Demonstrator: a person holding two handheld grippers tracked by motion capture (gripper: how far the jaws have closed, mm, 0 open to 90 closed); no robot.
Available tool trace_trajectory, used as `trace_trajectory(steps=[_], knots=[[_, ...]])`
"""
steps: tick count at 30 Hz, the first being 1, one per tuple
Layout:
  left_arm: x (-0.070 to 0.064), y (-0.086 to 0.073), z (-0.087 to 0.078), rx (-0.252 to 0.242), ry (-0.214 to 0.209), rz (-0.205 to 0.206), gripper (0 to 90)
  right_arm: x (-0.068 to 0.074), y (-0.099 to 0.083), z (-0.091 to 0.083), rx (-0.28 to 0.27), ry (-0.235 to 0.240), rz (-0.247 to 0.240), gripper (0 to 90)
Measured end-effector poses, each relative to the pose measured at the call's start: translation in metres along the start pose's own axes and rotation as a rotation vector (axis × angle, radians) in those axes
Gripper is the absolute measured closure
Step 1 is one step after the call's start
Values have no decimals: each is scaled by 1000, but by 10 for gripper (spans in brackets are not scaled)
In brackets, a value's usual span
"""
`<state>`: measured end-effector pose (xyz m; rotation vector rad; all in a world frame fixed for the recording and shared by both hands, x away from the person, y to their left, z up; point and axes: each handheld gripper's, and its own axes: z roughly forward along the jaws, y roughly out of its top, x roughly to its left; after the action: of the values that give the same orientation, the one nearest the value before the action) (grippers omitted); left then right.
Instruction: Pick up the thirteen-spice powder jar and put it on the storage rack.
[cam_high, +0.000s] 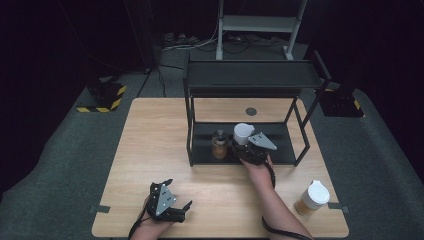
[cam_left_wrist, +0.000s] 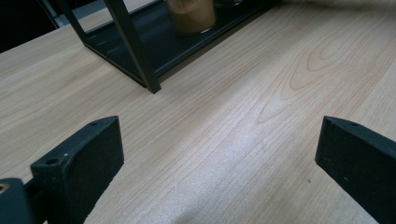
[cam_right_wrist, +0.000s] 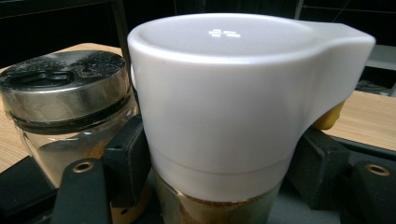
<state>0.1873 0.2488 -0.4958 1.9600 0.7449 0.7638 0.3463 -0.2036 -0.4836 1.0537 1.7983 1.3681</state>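
Listing contents, largest item first.

Table (cam_high: 150, 150): pale wood-grain top, carrying everything below.

Shelf rack (cam_high: 250, 75): black metal frame standing at the far middle of the table; dark upper deck, low bottom tray (cam_high: 285, 150) just above the tabletop.

Right gripper (cam_high: 246, 146): reached into the rack's bottom tray, jaws closed against the glass body of the white-capped jar, one pad on each side below the cap.

Left gripper (cam_high: 172, 195): resting at the near left of the table, jaws spread wide, nothing between them; bare wood beneath in the left gripper view.

Paper cup (cam_high: 312, 198): white lid, tan sleeve, near right corner, well apart from the rack.

White-capped jar (cam_right_wrist: 224, 107): on the bottom tray, middle; glass body with brownish contents, smooth white flip cap with a protruding tab. Judged moderately light, rigid, breakable, and slick on both glass and plastic. Best taken around the glass just under the cap, as now, since the cap may pop or slip.

Metal-lidded jar (cam_right_wrist: 65, 98): glass, shaker-style lid, amber contents, standing just left of the white-capped jar and close enough to be knocked by a jaw.
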Motion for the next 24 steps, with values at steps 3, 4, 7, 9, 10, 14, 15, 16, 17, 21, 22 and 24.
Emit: trace_trajectory(steps=[3, 4, 7, 9, 10, 14, 15, 16, 17, 21, 22, 24], knots=[[0, 0, 0, 1, 0, -3, 14, 0, 0, 0, 0, -1, 1, 300], [0, 0, 0, 1, 0, -1, 14, 0, 0, 0, 1, -1, 2, 300], [0, 0, 0, 0, 1, 1, 14, 0, 0, 0, 2, -2, 3, 298], [0, 0, 0, 0, 1, 0, 14, 0, 1, 1, 5, -5, 3, 294], [0, 0, 0, 0, 0, 1, 14, 1, 2, 1, 8, -10, 2, 295], [0, 0, 0, 0, 0, 2, 14, 0, 2, 1, 12, -5, 7, 275], [0, 0, 0, 1, 0, 2, 14, 0, 2, 1, 13, -4, 12, 259], [0, 0, 0, 1, 0, 1, 14, 1, 2, 1, 14, -7, 16, 240], [0, 0, 0, 0, 0, 1, 14, 1, 2, 1, 13, -13, 22, 232], [0, 0, 0, 1, -1, 1, 14, 0, 3, 1, 18, -15, 33, 191], [0, 0, 0, 0, -1, 1, 14, 0, 3, 1, 18, -19, 36, 168], [0, 0, 0, 0, -1, 1, 14, 1, 4, 1, 19, -26, 45, 139]])
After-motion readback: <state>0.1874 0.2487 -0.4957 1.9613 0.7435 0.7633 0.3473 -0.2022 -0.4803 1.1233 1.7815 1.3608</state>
